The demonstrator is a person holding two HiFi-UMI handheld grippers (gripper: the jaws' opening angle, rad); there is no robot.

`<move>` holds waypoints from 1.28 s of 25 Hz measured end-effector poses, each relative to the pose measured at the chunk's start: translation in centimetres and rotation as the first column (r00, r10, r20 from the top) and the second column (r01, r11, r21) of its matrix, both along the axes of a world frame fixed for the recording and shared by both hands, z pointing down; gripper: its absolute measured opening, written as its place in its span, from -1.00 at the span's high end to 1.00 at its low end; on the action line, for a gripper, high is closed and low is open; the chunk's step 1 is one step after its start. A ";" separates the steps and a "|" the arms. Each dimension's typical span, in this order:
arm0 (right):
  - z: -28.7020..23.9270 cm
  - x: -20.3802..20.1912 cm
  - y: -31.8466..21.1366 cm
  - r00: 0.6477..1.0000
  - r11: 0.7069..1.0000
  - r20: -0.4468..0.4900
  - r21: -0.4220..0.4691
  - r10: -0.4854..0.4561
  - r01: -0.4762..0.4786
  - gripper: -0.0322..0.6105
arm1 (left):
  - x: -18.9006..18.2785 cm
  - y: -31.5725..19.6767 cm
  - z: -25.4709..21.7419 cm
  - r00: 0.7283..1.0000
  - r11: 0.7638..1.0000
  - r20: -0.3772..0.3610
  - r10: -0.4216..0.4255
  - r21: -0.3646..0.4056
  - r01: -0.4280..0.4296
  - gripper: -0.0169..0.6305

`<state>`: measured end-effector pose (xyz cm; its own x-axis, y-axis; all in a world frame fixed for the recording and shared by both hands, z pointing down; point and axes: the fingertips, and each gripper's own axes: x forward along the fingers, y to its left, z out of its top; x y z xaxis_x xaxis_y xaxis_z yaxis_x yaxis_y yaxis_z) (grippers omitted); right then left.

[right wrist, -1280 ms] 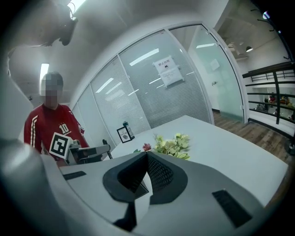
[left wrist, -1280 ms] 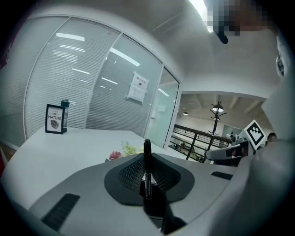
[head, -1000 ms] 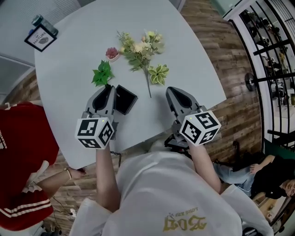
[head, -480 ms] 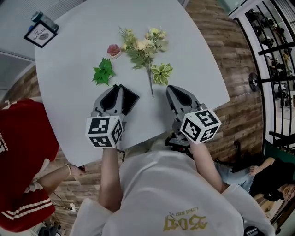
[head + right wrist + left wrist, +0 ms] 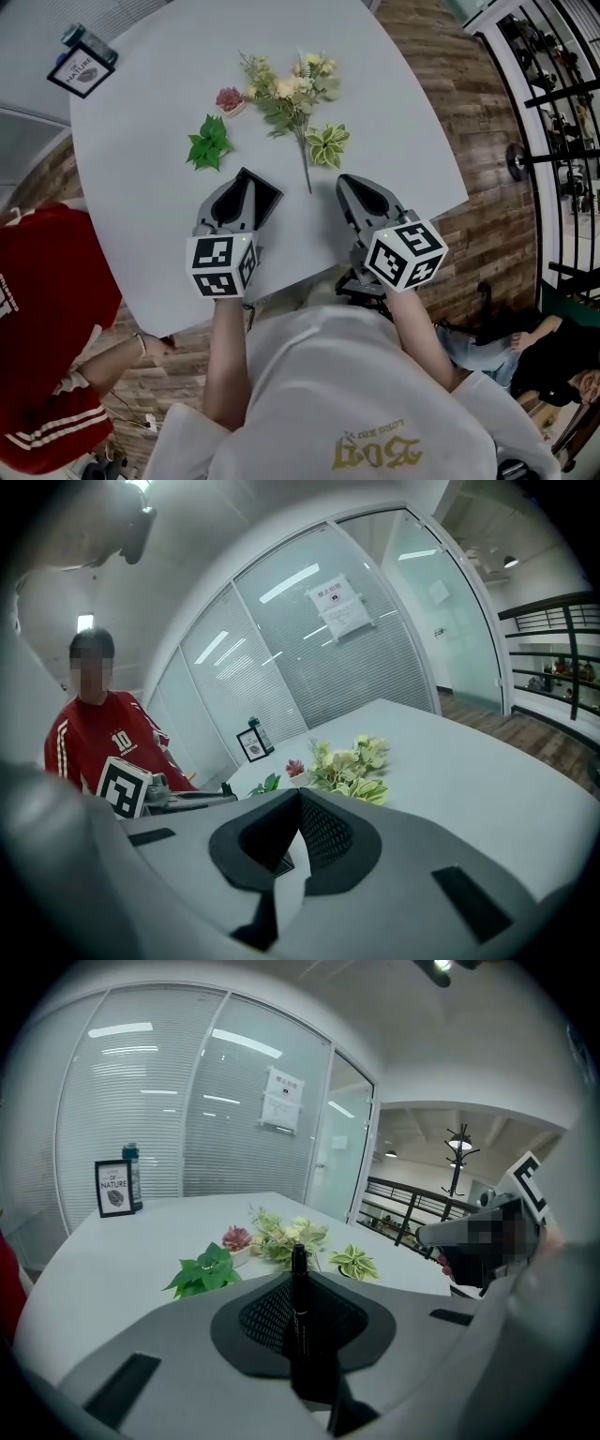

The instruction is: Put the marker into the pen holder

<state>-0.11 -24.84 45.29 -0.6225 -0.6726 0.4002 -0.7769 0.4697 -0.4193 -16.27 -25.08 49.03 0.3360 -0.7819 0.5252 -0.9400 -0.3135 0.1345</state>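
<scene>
A black marker (image 5: 298, 1312) stands upright between the jaws of my left gripper (image 5: 298, 1274), which is shut on it. In the head view my left gripper (image 5: 241, 187) hangs over the black square pen holder (image 5: 265, 194) and covers most of it. The holder stands on the grey table (image 5: 150, 187) near its front edge. My right gripper (image 5: 354, 185) hovers to the right of the holder; its jaws (image 5: 300, 794) meet at the tips with nothing between them.
A bunch of artificial flowers (image 5: 291, 94), a green leaf sprig (image 5: 208, 145) and a small pink potted plant (image 5: 230, 101) lie beyond the holder. A framed sign (image 5: 82, 70) stands at the far left. A person in a red shirt (image 5: 42, 309) is at the table's left.
My left gripper has moved to the right with the marker and now sits over the pen holder. The right gripper has stayed where it was.
</scene>
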 end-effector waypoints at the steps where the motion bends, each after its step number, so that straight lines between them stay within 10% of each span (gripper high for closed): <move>1: 0.0 0.1 0.0 1.000 1.000 0.000 0.000 0.002 -0.002 0.85 | 0.0 0.0 0.2 1.000 1.000 0.005 -0.001 -0.004 0.001 0.80; 16: -0.9 1.1 0.4 1.000 0.999 0.009 0.032 0.022 -0.022 0.85 | 0.4 0.1 0.5 0.999 1.000 0.052 0.005 0.003 -0.006 0.67; 32: -8.3 1.0 2.6 0.999 0.980 0.050 0.200 0.009 -0.018 0.85 | -0.4 2.6 -10.4 0.993 0.962 -0.113 -0.025 0.268 0.055 0.87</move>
